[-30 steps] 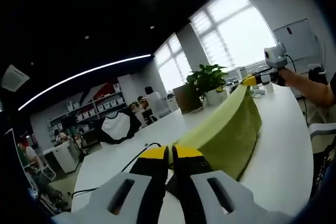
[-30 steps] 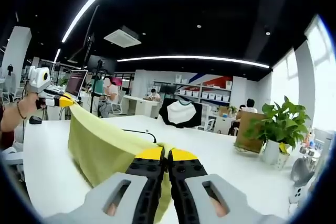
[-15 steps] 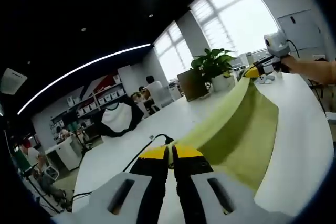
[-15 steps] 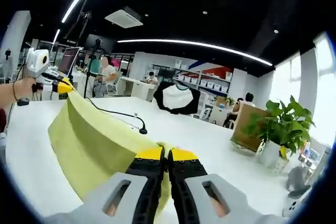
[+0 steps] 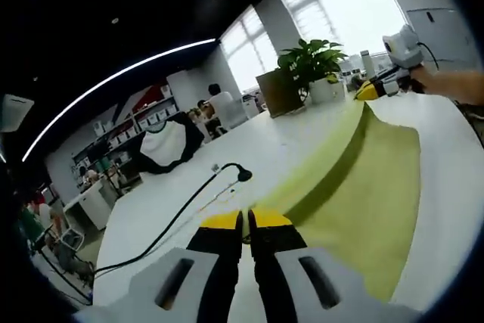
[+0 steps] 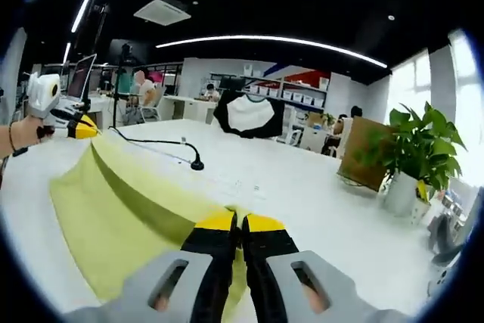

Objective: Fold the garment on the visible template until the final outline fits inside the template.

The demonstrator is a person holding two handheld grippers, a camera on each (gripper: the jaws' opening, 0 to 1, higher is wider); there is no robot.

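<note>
Tongs first: I am seeing the left gripper [image 5: 246, 225] at the bottom centre of the left gripper view with its yellow-tipped jaws pressed together on one corner of the soft yellow-green fabric garment [image 5: 363, 179]. In the right gripper view the right gripper [image 6: 240, 226] is likewise clamped on the opposite corner of the garment [image 6: 121, 202], again at bottom centre.

Each gripper is appearing small in the other's view: the right one at the upper right of the left gripper view, the left one at the left edge of the right gripper view. Between them I am holding the cloth stretched by its top edge, and it is draping down in a sagging sheet towards the glossy white table [image 5: 249, 149]. I cannot tell whether the lower edge is touching the tabletop, and I am not making out any template outline from here.

Beyond the cloth, a thin black cable [image 6: 155, 141] is lying across the table, and a leafy green potted plant [image 6: 412, 164] is standing at the right of the right gripper view.

I am judging the main risk to be uneven lowering: one hand dropping faster would skew the fold. The hem could also drag onto the cable and bunch, or a corner could slip from a shallow pinch.
</note>
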